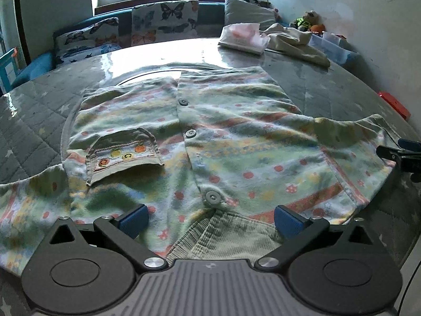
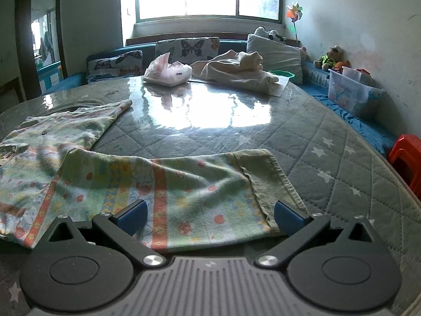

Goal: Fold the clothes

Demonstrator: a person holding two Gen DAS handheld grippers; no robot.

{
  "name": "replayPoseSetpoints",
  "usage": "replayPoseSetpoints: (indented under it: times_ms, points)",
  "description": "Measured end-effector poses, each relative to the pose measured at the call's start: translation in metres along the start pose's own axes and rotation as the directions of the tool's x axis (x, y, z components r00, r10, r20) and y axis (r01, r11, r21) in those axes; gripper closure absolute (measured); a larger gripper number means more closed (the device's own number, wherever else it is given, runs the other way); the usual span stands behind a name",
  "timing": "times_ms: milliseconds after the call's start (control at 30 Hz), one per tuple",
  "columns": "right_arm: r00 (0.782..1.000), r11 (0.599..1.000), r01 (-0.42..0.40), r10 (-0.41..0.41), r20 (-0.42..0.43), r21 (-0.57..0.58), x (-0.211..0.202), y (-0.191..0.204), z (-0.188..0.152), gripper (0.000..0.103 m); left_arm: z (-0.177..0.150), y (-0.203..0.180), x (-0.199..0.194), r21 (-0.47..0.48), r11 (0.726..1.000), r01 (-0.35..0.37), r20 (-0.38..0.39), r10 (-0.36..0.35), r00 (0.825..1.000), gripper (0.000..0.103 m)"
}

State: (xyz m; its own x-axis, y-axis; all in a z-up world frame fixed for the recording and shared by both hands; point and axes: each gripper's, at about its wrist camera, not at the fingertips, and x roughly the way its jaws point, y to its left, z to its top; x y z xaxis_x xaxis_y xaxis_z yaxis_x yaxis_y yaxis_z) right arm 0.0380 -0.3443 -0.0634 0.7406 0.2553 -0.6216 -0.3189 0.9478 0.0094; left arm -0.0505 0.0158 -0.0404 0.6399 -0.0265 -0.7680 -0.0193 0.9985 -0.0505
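A child's pastel striped button-up shirt (image 1: 236,142) lies flat on the quilted table (image 1: 34,121), front up, with grey buttons and a ribbed green collar (image 1: 226,237) nearest me. Its left sleeve (image 1: 123,155) is folded in over the chest. My left gripper (image 1: 210,221) is open, just above the collar. In the right wrist view the shirt's other sleeve (image 2: 184,187) stretches out flat with a ribbed green cuff (image 2: 268,181). My right gripper (image 2: 210,216) is open over this sleeve near the cuff. It also shows at the right edge of the left wrist view (image 1: 405,155).
At the table's far side lie a pink-white plastic pack (image 2: 168,71) and a cream garment (image 2: 242,71). A butterfly-cushioned sofa (image 2: 113,65) runs behind. A clear storage box (image 2: 352,92) and a red stool (image 2: 407,158) stand at the right.
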Motion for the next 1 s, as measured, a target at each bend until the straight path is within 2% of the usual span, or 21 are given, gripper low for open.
replayPoseSetpoints:
  times_ms: [300, 600, 900, 1000]
  points:
    - [1.0, 1.0, -0.007, 0.007, 0.003, 0.011, -0.005, -0.001, 0.004, 0.0, 0.012, -0.007, -0.015, 0.032, 0.999, -0.006, 0.052, 0.004, 0.999, 0.0]
    - [0.999, 0.999, 0.028, -0.029, 0.015, 0.038, -0.012, -0.013, 0.013, 0.001, 0.02, -0.019, -0.016, 0.061, 0.998, 0.009, 0.068, -0.013, 0.998, 0.0]
    - [0.999, 0.996, 0.041, -0.039, -0.016, 0.085, -0.009, -0.03, 0.015, 0.009, 0.027, -0.035, -0.019, 0.09, 0.996, 0.028, 0.086, -0.035, 0.996, 0.0]
    - [0.998, 0.994, 0.046, -0.043, -0.037, 0.096, -0.006, -0.036, 0.017, 0.015, 0.029, -0.041, -0.02, 0.101, 0.994, 0.033, 0.09, -0.042, 0.995, 0.0]
